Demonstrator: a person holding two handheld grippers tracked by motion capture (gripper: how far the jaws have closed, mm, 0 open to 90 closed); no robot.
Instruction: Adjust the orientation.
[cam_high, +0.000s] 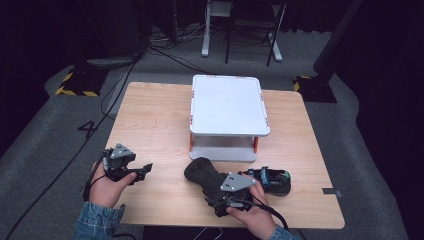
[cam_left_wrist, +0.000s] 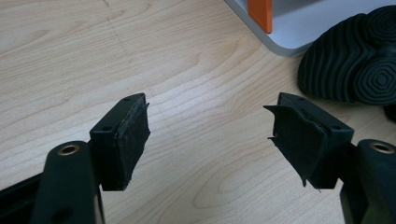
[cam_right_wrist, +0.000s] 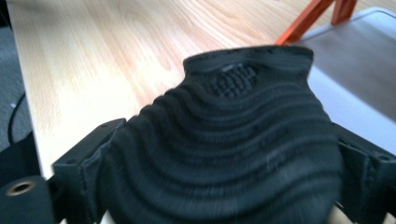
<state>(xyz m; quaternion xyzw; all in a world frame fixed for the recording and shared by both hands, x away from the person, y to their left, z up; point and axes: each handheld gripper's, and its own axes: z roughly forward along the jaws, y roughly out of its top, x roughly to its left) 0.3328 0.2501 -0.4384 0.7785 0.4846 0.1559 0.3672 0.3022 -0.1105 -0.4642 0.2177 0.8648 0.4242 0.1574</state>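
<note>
In the high view the right claw (cam_high: 212, 184) sits low and right of centre on the bench (cam_high: 150, 125), its jaws around a black shoe (cam_high: 202, 172) that lies sole up, toe towards the white stand (cam_high: 227, 105). In the right claw view the ridged sole (cam_right_wrist: 224, 149) spans the gap between both jaws, which sit at its two edges; whether the pads press on it I cannot tell. A second shoe (cam_high: 272, 180), black with blue and green trim, lies just right of that hand. The left claw (cam_high: 142, 170), at lower left, hangs with its jaws apart and nothing between them; its own view shows bare wood there, with the sole (cam_left_wrist: 359, 60) at the upper right.
</note>
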